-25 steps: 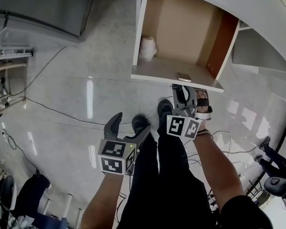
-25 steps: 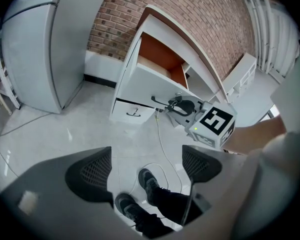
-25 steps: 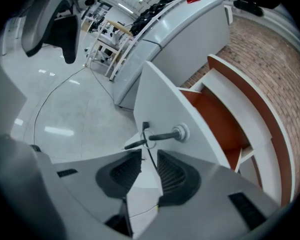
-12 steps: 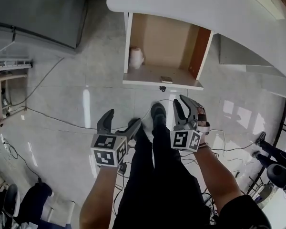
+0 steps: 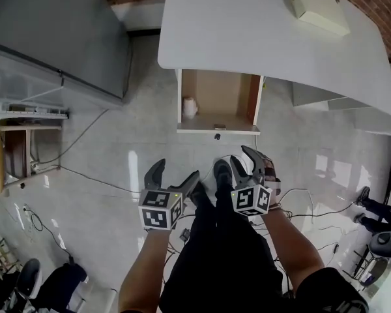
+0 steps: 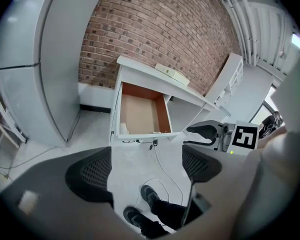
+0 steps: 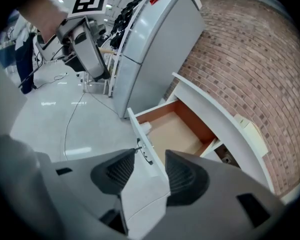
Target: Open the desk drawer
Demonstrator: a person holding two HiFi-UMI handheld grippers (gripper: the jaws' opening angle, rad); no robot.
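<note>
The desk drawer (image 5: 218, 103) stands pulled out from under the white desk top (image 5: 260, 38), its brown inside showing and a white roll (image 5: 189, 107) in its left corner. A small key hangs from its white front panel (image 5: 217, 136). Both grippers are held well back from the drawer, above the person's legs. My left gripper (image 5: 174, 175) is open and empty; through its wide jaws (image 6: 145, 169) I see the drawer (image 6: 140, 115) far off. My right gripper (image 5: 246, 162) has its jaws opening, with nothing between them (image 7: 142, 171); the drawer (image 7: 172, 129) lies beyond.
A grey cabinet (image 5: 52, 38) stands to the left of the desk. A white box (image 5: 311, 5) lies on the desk top. Cables (image 5: 85, 175) trail over the glossy floor. The person's shoes (image 5: 221, 171) and dark trousers are below the grippers. A brick wall (image 6: 155, 29) is behind.
Both grippers have risen and drawn back from the drawer, which now looks smaller and farther. The right gripper has left the drawer front and its jaws have widened.
</note>
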